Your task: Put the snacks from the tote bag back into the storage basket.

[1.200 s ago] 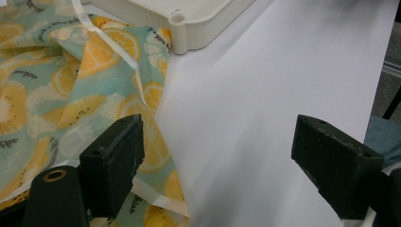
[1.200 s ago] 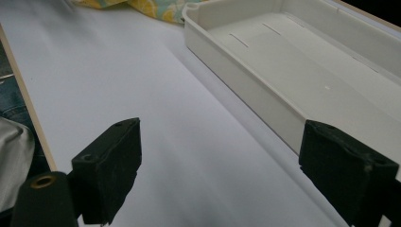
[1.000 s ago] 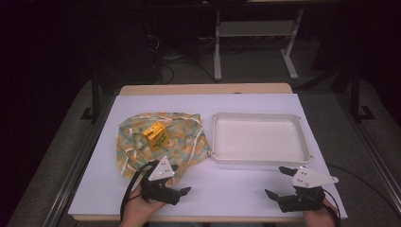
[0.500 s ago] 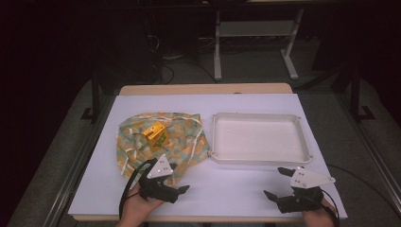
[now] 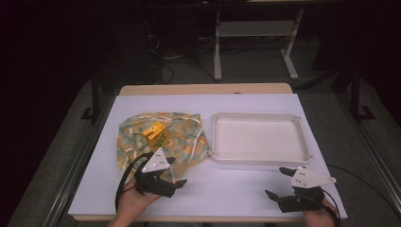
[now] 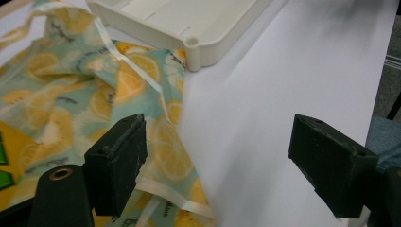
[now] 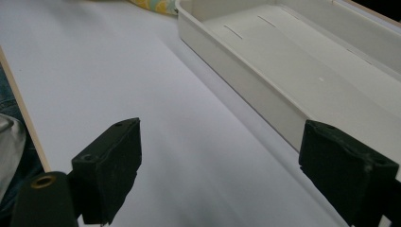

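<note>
The left gripper (image 5: pixel 176 172) is held wide open over the near edge of the cloth (image 5: pixel 182 142), nothing gripped. In the left gripper view, one jaw is seen above the lemon-print cloth (image 6: pixel 94 94), the other above the bare white surface (image 6: pixel 283 71). A yellow packet (image 5: pixel 155 132) is seen on the cloth, beyond the left gripper. The tray (image 5: pixel 259 156) is placed ahead and to the right of that gripper, its corner (image 6: pixel 191 45) touching the cloth. The right gripper (image 5: pixel 280 183) is held wide open too, empty, just short of the tray's near wall (image 7: pixel 246 80), low over the surface.
</note>
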`<action>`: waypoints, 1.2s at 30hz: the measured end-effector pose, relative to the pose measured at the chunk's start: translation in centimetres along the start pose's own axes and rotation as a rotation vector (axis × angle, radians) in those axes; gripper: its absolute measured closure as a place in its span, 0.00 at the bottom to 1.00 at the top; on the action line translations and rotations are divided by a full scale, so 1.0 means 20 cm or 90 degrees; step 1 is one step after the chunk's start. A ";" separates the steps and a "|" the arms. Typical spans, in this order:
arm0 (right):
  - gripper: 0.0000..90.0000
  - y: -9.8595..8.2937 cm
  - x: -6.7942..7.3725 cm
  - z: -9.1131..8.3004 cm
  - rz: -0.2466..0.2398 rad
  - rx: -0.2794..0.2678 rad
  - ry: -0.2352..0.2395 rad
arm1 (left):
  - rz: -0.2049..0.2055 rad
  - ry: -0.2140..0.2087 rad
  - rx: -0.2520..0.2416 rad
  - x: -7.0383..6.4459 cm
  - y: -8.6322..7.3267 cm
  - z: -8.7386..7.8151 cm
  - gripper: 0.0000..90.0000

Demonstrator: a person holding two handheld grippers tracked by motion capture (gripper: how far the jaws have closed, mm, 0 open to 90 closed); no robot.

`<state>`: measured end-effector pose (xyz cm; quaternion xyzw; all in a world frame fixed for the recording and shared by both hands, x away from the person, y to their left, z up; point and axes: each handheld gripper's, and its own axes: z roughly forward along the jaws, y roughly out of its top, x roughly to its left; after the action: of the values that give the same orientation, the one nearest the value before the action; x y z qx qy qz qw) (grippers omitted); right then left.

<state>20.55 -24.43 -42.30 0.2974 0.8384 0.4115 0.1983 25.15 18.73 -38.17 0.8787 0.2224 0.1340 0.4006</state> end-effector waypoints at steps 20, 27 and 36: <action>0.15 0.00 0.01 0.02 0.005 0.005 0.005 | 0.022 0.012 0.038 0.12 0.07 -0.08 0.25; 0.15 0.01 0.02 0.04 -0.007 0.016 0.010 | 0.021 0.018 0.049 0.19 0.14 -0.13 0.24; 0.15 0.01 0.02 0.03 -0.007 0.014 0.007 | -0.003 0.042 0.058 0.35 0.22 -0.18 0.25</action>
<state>20.71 -23.76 -42.59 0.2928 0.8454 0.4030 0.1930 30.84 22.02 -32.10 0.8905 0.2435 0.1514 0.3533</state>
